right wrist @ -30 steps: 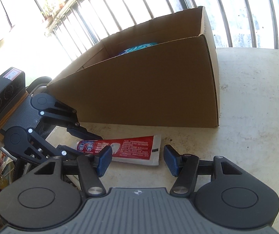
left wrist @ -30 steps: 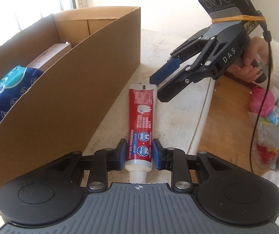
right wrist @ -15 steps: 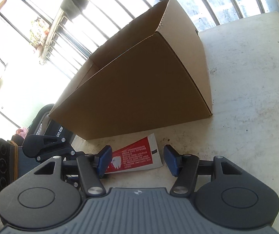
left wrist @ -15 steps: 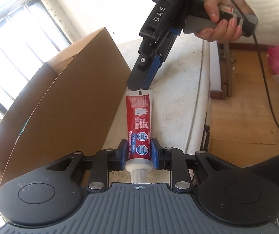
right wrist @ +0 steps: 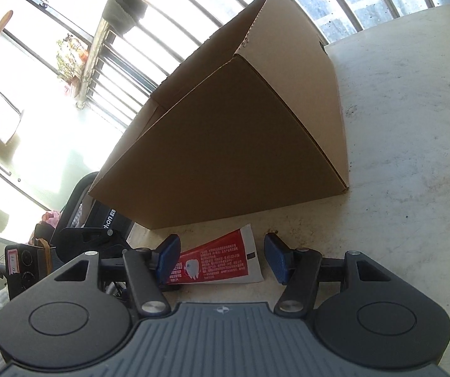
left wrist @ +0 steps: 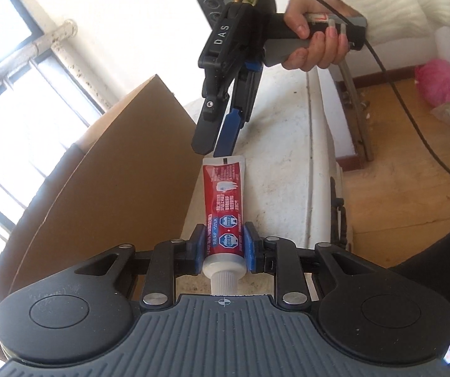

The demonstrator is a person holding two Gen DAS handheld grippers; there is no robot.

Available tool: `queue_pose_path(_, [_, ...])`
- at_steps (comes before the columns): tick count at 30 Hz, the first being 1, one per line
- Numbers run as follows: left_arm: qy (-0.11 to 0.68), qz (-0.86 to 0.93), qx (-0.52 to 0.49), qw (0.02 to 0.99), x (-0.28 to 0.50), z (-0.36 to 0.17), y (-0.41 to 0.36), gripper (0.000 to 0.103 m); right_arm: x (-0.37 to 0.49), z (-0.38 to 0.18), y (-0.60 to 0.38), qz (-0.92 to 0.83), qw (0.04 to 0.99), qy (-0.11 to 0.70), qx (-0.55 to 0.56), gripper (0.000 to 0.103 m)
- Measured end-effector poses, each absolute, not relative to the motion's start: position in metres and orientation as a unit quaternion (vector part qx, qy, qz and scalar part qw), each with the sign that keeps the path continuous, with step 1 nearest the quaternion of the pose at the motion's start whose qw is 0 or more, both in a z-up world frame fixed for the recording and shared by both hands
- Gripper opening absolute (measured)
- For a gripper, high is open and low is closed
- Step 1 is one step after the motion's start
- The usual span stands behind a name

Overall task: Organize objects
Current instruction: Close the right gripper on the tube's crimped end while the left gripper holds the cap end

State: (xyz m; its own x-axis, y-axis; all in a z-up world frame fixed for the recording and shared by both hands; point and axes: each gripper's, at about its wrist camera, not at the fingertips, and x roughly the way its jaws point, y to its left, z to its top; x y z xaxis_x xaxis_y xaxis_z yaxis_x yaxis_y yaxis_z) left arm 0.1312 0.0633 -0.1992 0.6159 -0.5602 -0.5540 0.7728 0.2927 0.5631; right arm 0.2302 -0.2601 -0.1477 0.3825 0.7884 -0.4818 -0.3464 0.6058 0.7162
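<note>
Our left gripper clamps the toothpaste tube at its cap end, over the table. At twelve o'clock, our right gripper straddles the tube's crimped tail, jaws apart. Cardboard box at ten o'clock.

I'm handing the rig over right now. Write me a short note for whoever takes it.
Left claw: shut on the toothpaste tube near its cap end.
Right claw: open, its pads either side of the tube's flat crimped end, not pressing.
Cardboard box: stands on the table right beside the tube; its contents are hidden from both views.
Done: tube gripped by the left.
Left: probably get the tube into the box.
</note>
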Motion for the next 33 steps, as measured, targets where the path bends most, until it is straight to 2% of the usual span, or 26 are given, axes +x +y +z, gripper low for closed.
queue_pose_path(8, [0.074,-0.415,0.455,0.784,0.118,-0.206,0.062,0.023,0.24,-0.151,-0.259,0.397,0.774,0.424,0.252,0.062])
queue_pose_path(17, [0.065,-0.43,0.43,0.791,0.124,-0.203,0.067,0.023,0.234,-0.153,-0.257,0.431,0.764,0.417,0.237,0.064])
queue_pose_path(22, [0.059,-0.44,0.425,0.789,0.129,-0.2,0.068,0.023,0.233,-0.157,-0.243,0.456,0.743,0.427,0.24,0.055])
queue_pose_path(24, [0.061,-0.439,0.423,0.79,0.129,-0.199,0.068,0.023,0.233,-0.155,-0.234,0.438,0.757,0.431,0.223,0.04])
queue_pose_path(33, [0.078,-0.434,0.44,0.782,0.124,-0.19,0.062,0.023,0.222,-0.157,-0.237,0.435,0.748,0.437,0.247,0.03])
